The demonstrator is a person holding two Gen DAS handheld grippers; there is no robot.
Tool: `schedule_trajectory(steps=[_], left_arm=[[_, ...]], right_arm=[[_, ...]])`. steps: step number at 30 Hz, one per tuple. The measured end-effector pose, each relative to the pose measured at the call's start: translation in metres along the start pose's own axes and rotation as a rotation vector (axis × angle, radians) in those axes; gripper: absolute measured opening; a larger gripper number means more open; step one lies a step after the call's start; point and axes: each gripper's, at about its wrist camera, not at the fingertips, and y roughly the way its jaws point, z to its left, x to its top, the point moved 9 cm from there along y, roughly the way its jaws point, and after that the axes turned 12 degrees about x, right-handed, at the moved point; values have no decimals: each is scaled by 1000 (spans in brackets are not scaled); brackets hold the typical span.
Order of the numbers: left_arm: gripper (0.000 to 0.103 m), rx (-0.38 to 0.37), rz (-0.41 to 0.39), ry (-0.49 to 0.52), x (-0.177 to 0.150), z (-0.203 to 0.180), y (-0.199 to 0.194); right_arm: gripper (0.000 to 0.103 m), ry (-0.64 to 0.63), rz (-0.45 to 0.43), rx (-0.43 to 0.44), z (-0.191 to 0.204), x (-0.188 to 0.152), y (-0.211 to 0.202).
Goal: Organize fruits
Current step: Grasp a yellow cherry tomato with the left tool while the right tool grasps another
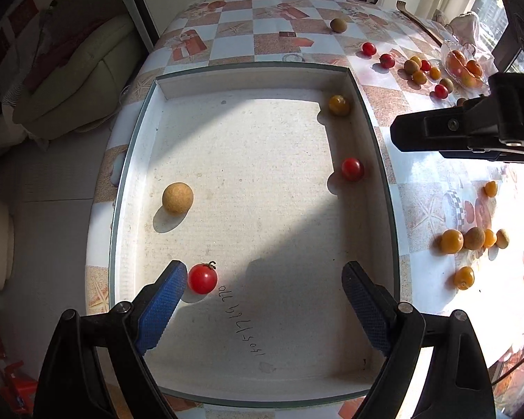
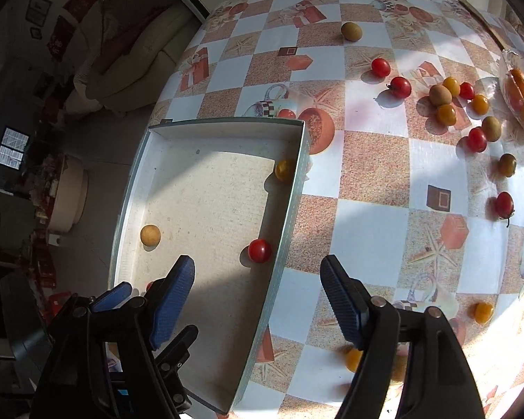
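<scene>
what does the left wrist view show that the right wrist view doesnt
Only the left wrist view shows the stemmed red tomato clearly, lying beside the open left gripper, and the handwriting on the box floor.

Only the right wrist view shows the open right gripper straddling the box's right wall, and a lone red tomato on the tablecloth.

Both share the white box holding a tan round fruit, a red tomato and a yellow tomato.

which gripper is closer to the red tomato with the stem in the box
Left. The left gripper is open above the box, one pad right beside the stemmed tomato. The right gripper straddles the box's right wall, farther off.
</scene>
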Motion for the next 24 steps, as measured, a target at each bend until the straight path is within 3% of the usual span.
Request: schedule_trajectory(steps=[7,12,22,24], left_arm=[[91,-89,-58,106,17,-60,-30],[91,-148,-67,186,16,-112,-45],[91,-146,9,188,11,-152,-15],[91,-141,20,181,12,-154,-9]], right_arm=[[78,143,-62,-152,-85,-40,-73],[78,251,-62,-217,-137,-71,-96],[78,280,-58,-217,-162,-84,-95],[72,272,-58,-219,-164,-81,-93]])
